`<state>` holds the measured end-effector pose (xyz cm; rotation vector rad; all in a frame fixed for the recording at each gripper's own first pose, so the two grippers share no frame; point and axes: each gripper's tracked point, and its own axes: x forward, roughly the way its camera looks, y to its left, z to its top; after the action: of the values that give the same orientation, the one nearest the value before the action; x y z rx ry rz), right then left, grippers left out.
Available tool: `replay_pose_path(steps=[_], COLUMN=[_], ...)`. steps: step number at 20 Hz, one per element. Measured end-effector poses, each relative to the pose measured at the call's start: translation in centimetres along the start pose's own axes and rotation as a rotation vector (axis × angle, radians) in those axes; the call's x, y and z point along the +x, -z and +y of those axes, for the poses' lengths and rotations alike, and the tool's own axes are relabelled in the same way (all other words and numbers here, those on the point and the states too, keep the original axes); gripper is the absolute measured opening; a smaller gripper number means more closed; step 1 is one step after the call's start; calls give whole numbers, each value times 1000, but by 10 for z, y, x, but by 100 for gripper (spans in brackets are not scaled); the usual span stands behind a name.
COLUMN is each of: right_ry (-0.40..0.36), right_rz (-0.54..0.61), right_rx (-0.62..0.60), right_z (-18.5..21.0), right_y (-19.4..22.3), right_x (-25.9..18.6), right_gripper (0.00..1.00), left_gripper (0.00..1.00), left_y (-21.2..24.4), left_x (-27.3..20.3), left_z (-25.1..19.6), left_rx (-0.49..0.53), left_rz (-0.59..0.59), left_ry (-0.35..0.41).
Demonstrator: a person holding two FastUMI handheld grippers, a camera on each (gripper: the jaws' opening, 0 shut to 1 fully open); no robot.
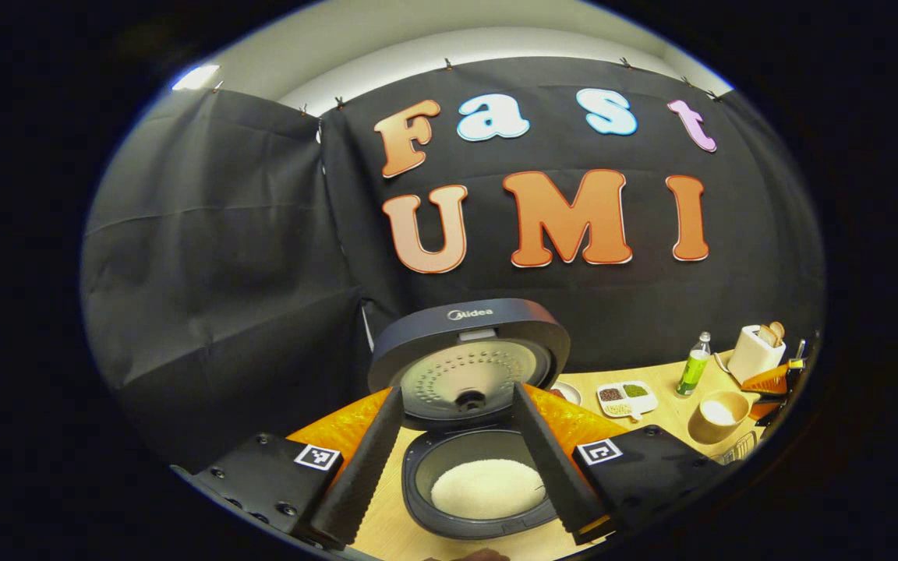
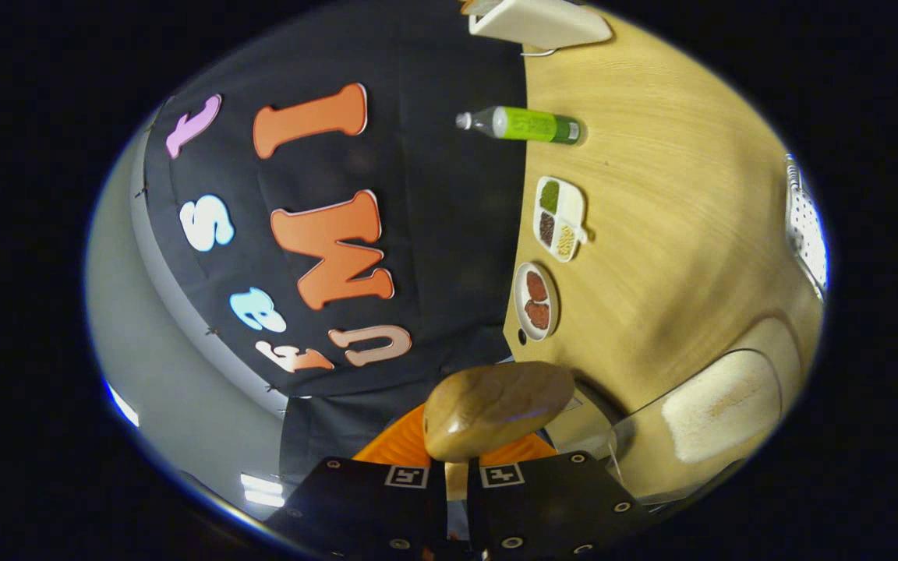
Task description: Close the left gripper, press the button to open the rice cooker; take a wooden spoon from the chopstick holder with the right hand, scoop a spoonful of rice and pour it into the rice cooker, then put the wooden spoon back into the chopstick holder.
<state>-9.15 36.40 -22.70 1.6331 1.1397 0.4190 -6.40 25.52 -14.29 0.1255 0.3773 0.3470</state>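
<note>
Wooden spoon (image 2: 496,409) clamped in right gripper (image 2: 449,467), view rolled sideways | rice bowl (image 2: 718,405) just beside spoon | rice cooker (image 1: 480,436) lid up, rice in pot | left gripper (image 1: 457,460) wide open, empty | chopstick holder (image 1: 757,352) at table's (image 1: 663,374) back right corner | judgement: level spoon, dip shallow, carry slowly.

One rice cooker (image 1: 471,405) stands open, with one heap of rice (image 1: 488,488) in its pot. One green bottle (image 1: 693,366), one three-part dish (image 1: 627,398) of grains, one small round plate (image 2: 535,301), one bowl (image 1: 719,417) of rice, one white holder (image 1: 756,352) and one wooden spoon (image 2: 496,407) are on or over the one table (image 2: 652,195).
</note>
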Motion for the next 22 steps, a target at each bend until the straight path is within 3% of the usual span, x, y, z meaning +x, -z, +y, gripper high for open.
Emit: replay_pose_path(steps=[1, 3, 4, 6, 9, 10, 11, 12, 13, 14, 19, 20, 22], right_ry=[-14, -25, -19, 5, 20, 26, 36, 48, 63, 76, 120, 125, 143], right_rz=[29, 73, 95, 127, 152, 157, 157, 156, 153, 151, 136, 141, 149], right_rx=[-20, -64, -90, -125, -141, -143, -155, -180, -210, -249, -438, -473, -533], right_z=[13, 30, 36, 41, 49, 54, 56, 56, 55, 55, 60, 60, 56], right_y=[9, 26, 36, 50, 65, 68, 71, 74, 77, 81, 96, 101, 108], right_x=[13, 34, 47, 66, 92, 100, 108, 114, 120, 124, 145, 148, 152], right_gripper=[10, 10, 10, 10, 10, 10, 10, 10, 10, 10, 10, 10, 10], left_gripper=[95, 95, 87, 95, 89, 95, 95, 87, 87, 95, 94, 87, 87], left_y=[-1, -1, 0, 4, 12, 17, 20, 25, 29, 35, 48, 49, 49], left_x=[-2, -6, -9, -14, -20, -21, -22, -23, -25, -26, -30, -29, -28], left_z=[8, 23, 33, 50, 72, 79, 87, 93, 99, 106, 123, 122, 122], left_rx=[0, 2, 3, 3, -16, -23, -32, -40, -46, -54, -64, -53, -30], left_rz=[-3, -9, -11, -13, -4, 3, 9, 16, 25, 34, 70, 71, 68], left_ry=[-17, -55, -75, -112, -155, -170, -186, -198, -214, -224, -263, -266, -271])
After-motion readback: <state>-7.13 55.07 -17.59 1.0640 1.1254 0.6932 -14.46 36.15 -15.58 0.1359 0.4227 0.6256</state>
